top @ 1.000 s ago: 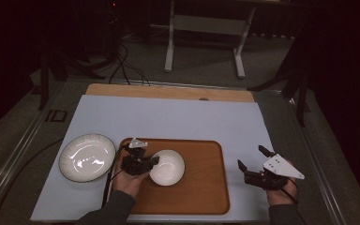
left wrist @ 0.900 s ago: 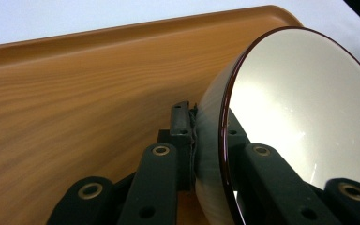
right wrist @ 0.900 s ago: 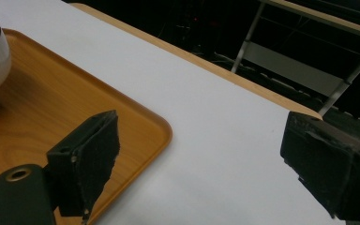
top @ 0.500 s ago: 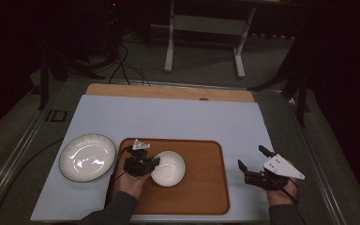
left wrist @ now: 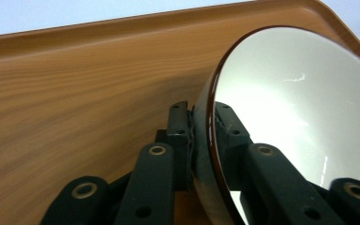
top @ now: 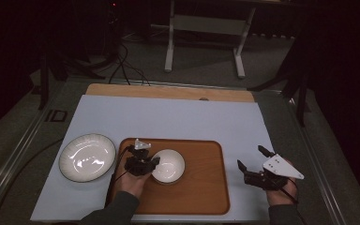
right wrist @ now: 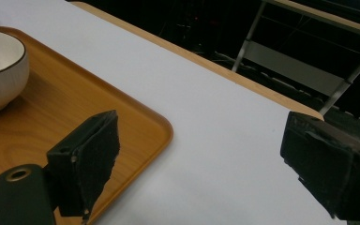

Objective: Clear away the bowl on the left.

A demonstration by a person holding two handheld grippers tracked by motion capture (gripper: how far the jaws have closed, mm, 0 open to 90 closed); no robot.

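High view: I see the pale blue-white worktop point(top: 168, 117) with a rounded-corner brown wooden tray point(top: 201, 187) lying at its near middle, and on the tray's left part sits a small round white bowl with a dark rim point(top: 168, 165). My left hand-held gripper point(top: 143, 164) is at the bowl's left edge, with my left hand point(top: 132, 180) behind it over the tray's near left corner. In the left gripper view I see the two black jaws clenched on the bowl's rim, one pad against the outer wall and the other pad inside against the glossy white interior, with the tray's wood grain spread behind. To the left of the tray, on the worktop and apart from it, lies a wider white round plate with a ribbed rim point(top: 87, 157). My right hand-held gripper point(top: 254, 164) hangs right of the tray, near the worktop's near right corner, its grey three-cornered plate on top. In the right gripper view its jaws stand wide apart, released, gripping nothing, with the tray's rounded corner and the bowl at the left and bare worktop between the pads. Beyond the worktop's far edge a grey metal stand with two legs point(top: 204, 35) rests on the dark floor.
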